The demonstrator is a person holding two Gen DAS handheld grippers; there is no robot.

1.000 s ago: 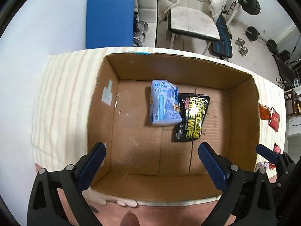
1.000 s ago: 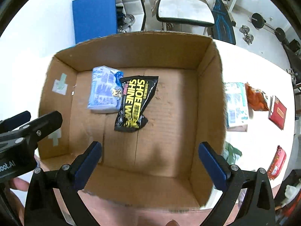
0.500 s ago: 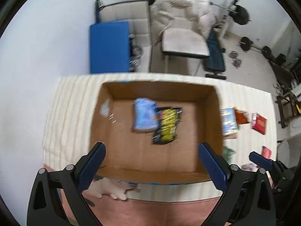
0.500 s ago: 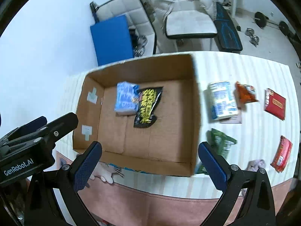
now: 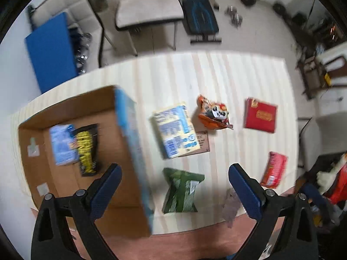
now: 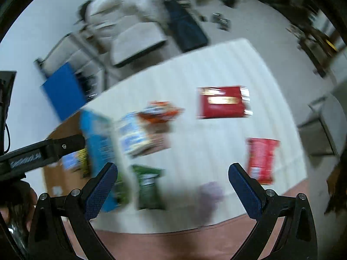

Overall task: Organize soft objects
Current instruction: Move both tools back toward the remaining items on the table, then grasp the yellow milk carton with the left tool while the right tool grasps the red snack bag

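Packets lie loose on the striped tabletop point(image 5: 227, 75) right of the cardboard box point(image 5: 121, 195); the green pouch point(image 5: 181, 191), long axis pointing away, sits between the left tool point(image 5: 174, 183) pads. Both tools, the right tool point(image 6: 173, 183) included, gape wide and empty.

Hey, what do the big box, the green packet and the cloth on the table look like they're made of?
The box looks like brown cardboard: matte, with a printed blue outer wall. The green packet appears to be plastic or foil film, crinkled with crimped ends, though blur hides any gloss. The table cover seems a soft woven fabric, matte with pale stripes, but it could also be a vinyl sheet.
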